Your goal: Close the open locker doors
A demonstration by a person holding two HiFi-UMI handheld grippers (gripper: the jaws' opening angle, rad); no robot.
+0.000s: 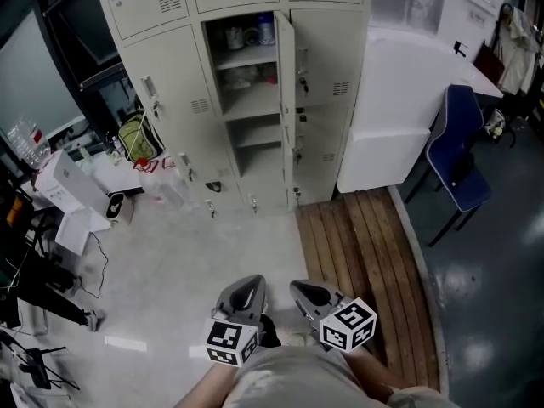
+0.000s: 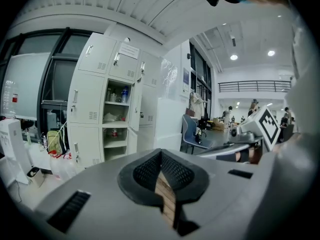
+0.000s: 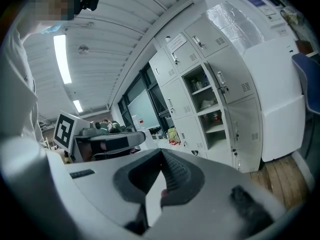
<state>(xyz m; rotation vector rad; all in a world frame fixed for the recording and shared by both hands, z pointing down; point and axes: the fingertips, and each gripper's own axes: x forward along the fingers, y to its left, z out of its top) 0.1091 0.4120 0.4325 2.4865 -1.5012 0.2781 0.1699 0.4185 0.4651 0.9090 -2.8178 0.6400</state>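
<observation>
The left gripper (image 1: 245,289) and right gripper (image 1: 308,294) sit low, close to the person's body, each with its jaws together on nothing. Well ahead of them, one locker door (image 1: 287,92) stands open beside shelves (image 1: 251,100) that hold small items. A white cabinet (image 1: 391,117) stands to the right of the lockers, and a blue chair (image 1: 455,155) stands beyond it.

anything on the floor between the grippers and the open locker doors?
No. In the head view, only bare pale floor separates the left gripper and right gripper from the open locker doors. Wooden planks lie off to the right.
</observation>
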